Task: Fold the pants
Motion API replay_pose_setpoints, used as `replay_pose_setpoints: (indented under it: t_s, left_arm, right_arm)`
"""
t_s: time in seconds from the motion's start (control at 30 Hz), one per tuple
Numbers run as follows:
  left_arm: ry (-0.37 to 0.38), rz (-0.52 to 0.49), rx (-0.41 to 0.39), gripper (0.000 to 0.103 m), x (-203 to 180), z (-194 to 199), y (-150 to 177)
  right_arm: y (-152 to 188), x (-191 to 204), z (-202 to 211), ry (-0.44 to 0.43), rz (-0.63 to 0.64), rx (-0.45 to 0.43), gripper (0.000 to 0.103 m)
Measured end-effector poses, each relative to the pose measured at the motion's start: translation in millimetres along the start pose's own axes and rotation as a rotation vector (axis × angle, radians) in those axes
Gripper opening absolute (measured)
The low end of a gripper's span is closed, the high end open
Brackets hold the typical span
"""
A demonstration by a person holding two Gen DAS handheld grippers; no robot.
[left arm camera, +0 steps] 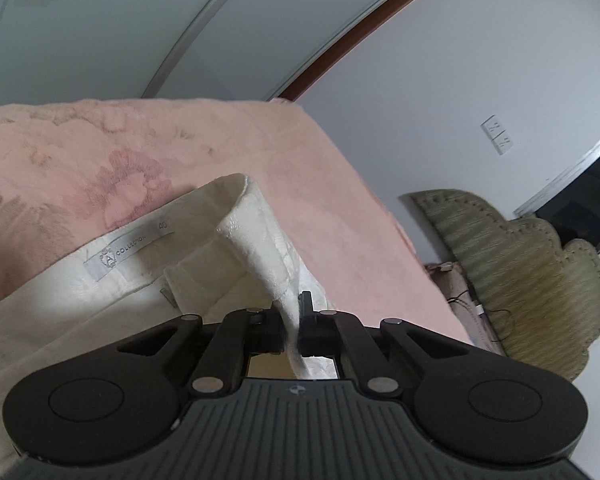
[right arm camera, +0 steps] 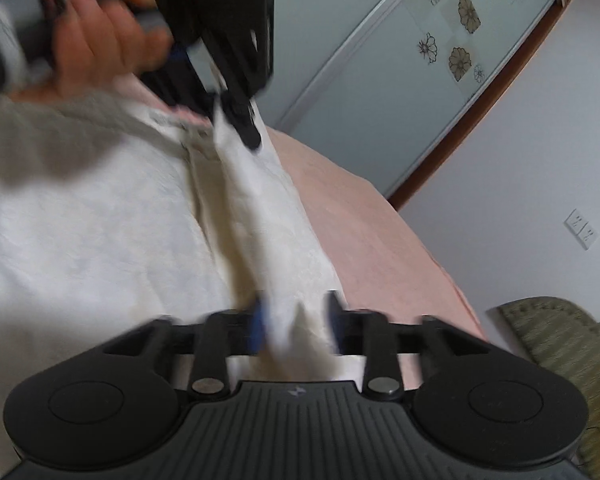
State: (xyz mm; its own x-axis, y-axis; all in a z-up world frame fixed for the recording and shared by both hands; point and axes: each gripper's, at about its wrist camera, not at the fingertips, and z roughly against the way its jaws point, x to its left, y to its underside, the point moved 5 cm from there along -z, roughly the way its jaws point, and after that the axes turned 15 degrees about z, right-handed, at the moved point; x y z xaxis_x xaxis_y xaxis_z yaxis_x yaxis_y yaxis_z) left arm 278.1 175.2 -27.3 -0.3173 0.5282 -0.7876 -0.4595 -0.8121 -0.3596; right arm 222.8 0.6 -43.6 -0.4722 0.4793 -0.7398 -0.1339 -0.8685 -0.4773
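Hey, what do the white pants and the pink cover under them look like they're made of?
White pants: seemingly woven jacquard, matte, with a raised tone-on-tone pattern; they crease stiffly. Pink cover: probably plush or terry fabric, with a soft matte nap and a darker floral motif.

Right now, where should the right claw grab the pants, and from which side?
The raised ridge of the white pants, already between its open fingers. Come straight along the crease toward the left claw, which pinches the waistband end: the fold stands up thin there.
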Motion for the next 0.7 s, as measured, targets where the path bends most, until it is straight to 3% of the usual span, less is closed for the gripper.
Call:
replay_pose_setpoints:
  t_s: [0.07,0.1,0.13,0.23,0.43,0.53,0.7]
  left_arm:
    - [0.016,-0.036,0.006,0.004,-1,12,0]
    - [0.02,-0.056,0.013,0.004,-1,18,1]
    - [0.025,-0.073,0.022,0.004,0,25,2]
    - [0.027,-0.132,0.035,0.004,5,48,7]
    - [0.009,-0.257,0.053,0.005,23,96,22]
    - [-0.043,-0.306,0.054,0.005,41,113,30]
    - [-0.116,-0.336,0.045,0.005,64,125,40]
  right_arm:
    - [4,-2,0,-0.023,-0.027,0.02,0.043]
    - [4,-4,4,-0.036,-0.058,0.022,0.023]
    - [4,-7,10,-0.041,-0.079,0.015,0.019]
    - [-4,-6,40,-0.06,-0.081,-0.016,0.017]
    - [-24,23,98,-0.206,-0.118,-0.067,0.015]
    - [-29,42,112,-0.297,-0.161,-0.083,0.014]
    - [-37,65,118,-0.374,-0.227,-0.092,0.014]
